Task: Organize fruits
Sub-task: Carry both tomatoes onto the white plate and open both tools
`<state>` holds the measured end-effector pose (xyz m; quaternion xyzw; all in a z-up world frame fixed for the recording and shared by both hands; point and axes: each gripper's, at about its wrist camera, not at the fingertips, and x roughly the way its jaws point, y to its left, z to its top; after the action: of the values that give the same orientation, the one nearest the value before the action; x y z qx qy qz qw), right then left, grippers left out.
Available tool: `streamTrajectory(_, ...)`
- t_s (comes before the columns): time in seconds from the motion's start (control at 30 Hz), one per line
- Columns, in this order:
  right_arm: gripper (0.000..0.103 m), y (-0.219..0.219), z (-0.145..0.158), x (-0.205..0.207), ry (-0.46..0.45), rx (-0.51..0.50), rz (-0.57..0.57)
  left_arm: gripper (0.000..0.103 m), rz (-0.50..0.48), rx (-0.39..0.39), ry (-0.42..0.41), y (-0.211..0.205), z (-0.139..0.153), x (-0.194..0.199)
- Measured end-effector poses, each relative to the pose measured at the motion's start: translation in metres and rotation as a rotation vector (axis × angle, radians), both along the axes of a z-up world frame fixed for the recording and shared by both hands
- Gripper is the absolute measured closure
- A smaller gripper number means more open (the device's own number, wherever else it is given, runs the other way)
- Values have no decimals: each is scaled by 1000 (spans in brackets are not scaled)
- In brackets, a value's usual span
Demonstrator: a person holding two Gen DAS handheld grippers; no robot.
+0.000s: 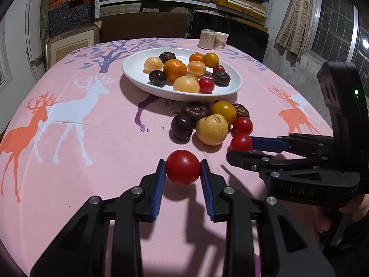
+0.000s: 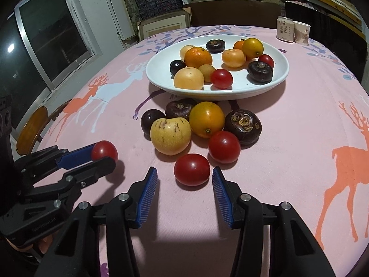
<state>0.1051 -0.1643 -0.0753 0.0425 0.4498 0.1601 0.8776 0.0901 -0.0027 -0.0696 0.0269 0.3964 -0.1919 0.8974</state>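
Note:
My left gripper (image 1: 183,165) is shut on a red tomato (image 1: 183,169), held just above the pink cloth; in the right wrist view the same gripper (image 2: 103,155) and tomato (image 2: 105,150) show at the left. My right gripper (image 2: 184,173) stands open around a second red tomato (image 2: 191,169) that lies on the cloth, with a gap at the left pad. Behind it lies a loose pile: a third red tomato (image 2: 224,146), a streaked yellow fruit (image 2: 170,136), an orange-yellow fruit (image 2: 206,118) and dark round fruits (image 2: 243,123). A white plate (image 2: 276,78) beyond holds several mixed fruits.
A can (image 2: 284,28) and a paper cup (image 2: 302,32) stand at the table's far right corner. A wooden chair back (image 2: 32,127) rises beside the table's left edge. Shelves with boxes fill the back wall. Bare cloth stretches left of the pile.

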Motion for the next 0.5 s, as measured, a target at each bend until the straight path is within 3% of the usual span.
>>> streamTrajectory(0.1, 58, 5, 2, 4, -9, -41, -8, 74, 4, 1, 1, 0, -1, 0)
streamTrajectory(0.17, 72, 11, 0, 6, -8, -70, -1, 74, 10, -1, 1, 1, -1, 1)
streamTrajectory(0.5, 72, 10, 4, -14, -56, -85, 9, 74, 22, 8, 0, 2, 0, 0)
